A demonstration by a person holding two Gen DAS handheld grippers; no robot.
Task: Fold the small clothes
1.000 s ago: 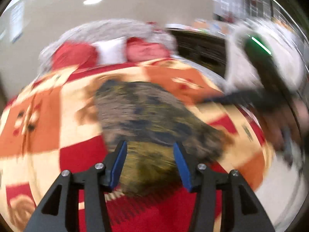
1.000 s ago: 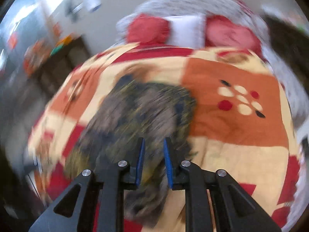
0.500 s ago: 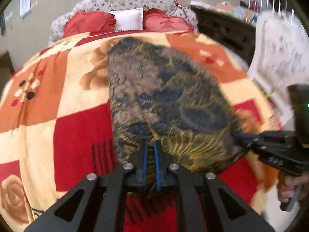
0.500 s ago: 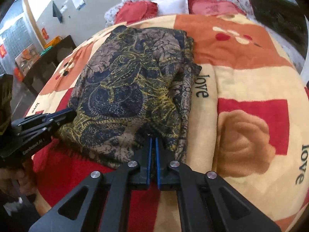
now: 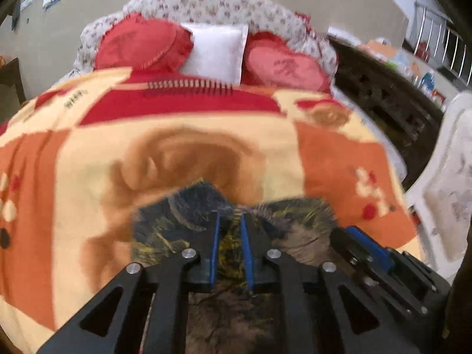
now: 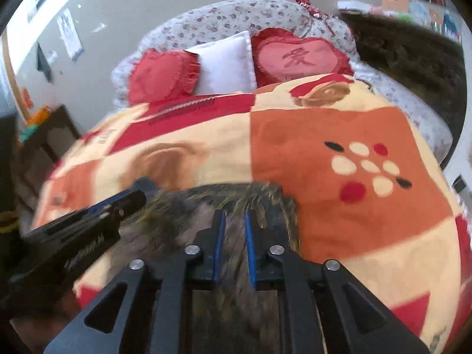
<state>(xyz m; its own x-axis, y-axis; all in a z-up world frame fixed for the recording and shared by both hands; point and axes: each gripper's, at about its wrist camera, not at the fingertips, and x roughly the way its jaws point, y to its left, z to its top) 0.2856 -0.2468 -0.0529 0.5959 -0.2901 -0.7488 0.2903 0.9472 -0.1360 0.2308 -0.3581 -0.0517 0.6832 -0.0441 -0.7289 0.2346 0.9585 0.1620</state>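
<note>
Left wrist view: a bed fills the scene, covered by a fleece blanket [image 5: 183, 153] in orange, cream and red squares with a brown rose print. At the far end a flowered padded headboard [image 5: 212, 8] backs a white pillow [image 5: 218, 50] set between two red heart cushions [image 5: 141, 44]. A dark carved cabinet [image 5: 380, 100] runs along the right of the bed. The dark patterned garment [image 5: 183, 212], navy and brown with yellow tracery, lies on the near part of the blanket, its far edge blurred and bunched just past the fingertips. The left gripper [image 5: 229, 221] has that cloth between its blue pads; the jaws stand a narrow way apart and have just been opening a little, and the blur hides whether the pads press the fabric. The right gripper [image 5: 358, 237] enters low at the right, its tip at the garment's right edge. In the right wrist view the same garment [image 6: 259, 200] sits in the near centre of the blanket [image 6: 324, 129], the right gripper [image 6: 234, 221] also has the cloth between its narrowly parted jaws, which have likewise just been opening, and the left gripper [image 6: 132, 199] reaches in from the left with its tip at the cloth's far left corner.
</note>
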